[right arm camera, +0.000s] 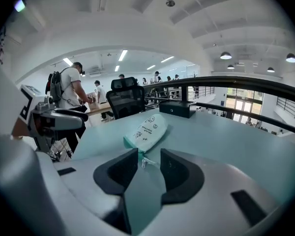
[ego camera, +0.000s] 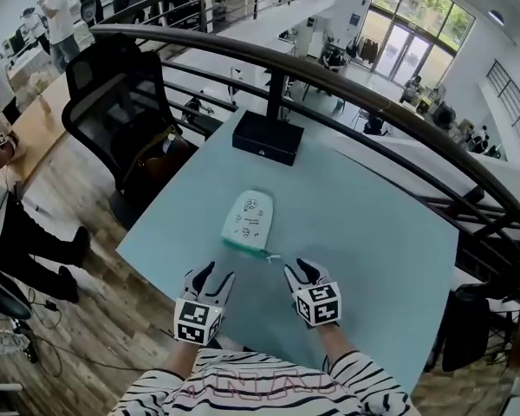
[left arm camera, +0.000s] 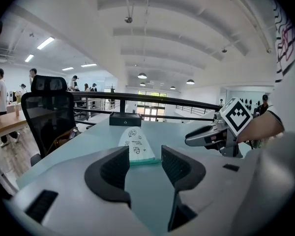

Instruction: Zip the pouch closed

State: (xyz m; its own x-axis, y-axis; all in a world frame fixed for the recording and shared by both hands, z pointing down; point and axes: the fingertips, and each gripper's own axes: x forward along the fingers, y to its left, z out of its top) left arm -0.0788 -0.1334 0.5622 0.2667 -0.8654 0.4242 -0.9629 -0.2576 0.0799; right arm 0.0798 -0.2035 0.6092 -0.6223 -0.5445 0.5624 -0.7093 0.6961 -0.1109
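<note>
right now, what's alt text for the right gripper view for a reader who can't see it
The right gripper, jaws open, frames the zipper pull at the near end of a mint-green pouch lying on a pale teal table. A black box sits beyond it, and the left gripper is at the left edge.

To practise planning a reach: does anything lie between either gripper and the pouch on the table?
Nothing visible does. Only bare table lies between the left gripper, the right gripper and the pouch. The black box sits beyond the pouch, out of the way. Both grippers are open.
</note>
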